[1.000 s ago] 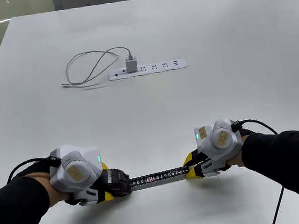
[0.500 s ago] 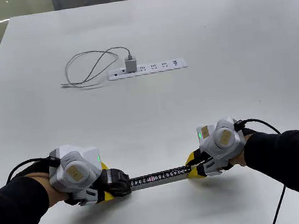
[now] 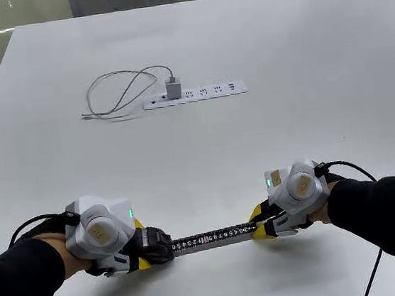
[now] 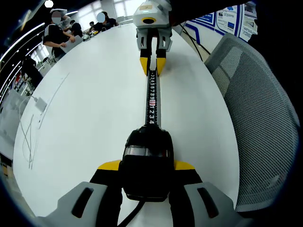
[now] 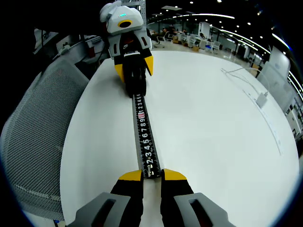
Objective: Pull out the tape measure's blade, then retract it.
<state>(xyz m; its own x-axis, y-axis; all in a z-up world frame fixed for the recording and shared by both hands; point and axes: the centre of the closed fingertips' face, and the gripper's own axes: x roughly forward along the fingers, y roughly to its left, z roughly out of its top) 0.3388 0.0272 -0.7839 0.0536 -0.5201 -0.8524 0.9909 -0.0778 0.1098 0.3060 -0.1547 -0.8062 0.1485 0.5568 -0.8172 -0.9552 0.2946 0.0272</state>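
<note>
Extension step, apparently: left gripper [image 3: 144, 244] clamps the tape measure case [image 4: 147, 163], right gripper [image 3: 256, 223] pinches the blade tip [image 5: 150, 171]; next calls for a steady rightward pull.

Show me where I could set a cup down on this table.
Widest bare stretch: the right side of the table, past the power strip. The band between that strip and the pulled-out blade is free too. Crowded: the near edge, where the left gripper holds the tape measure and the right gripper pinches the blade, and the cable loop beside the strip.
</note>
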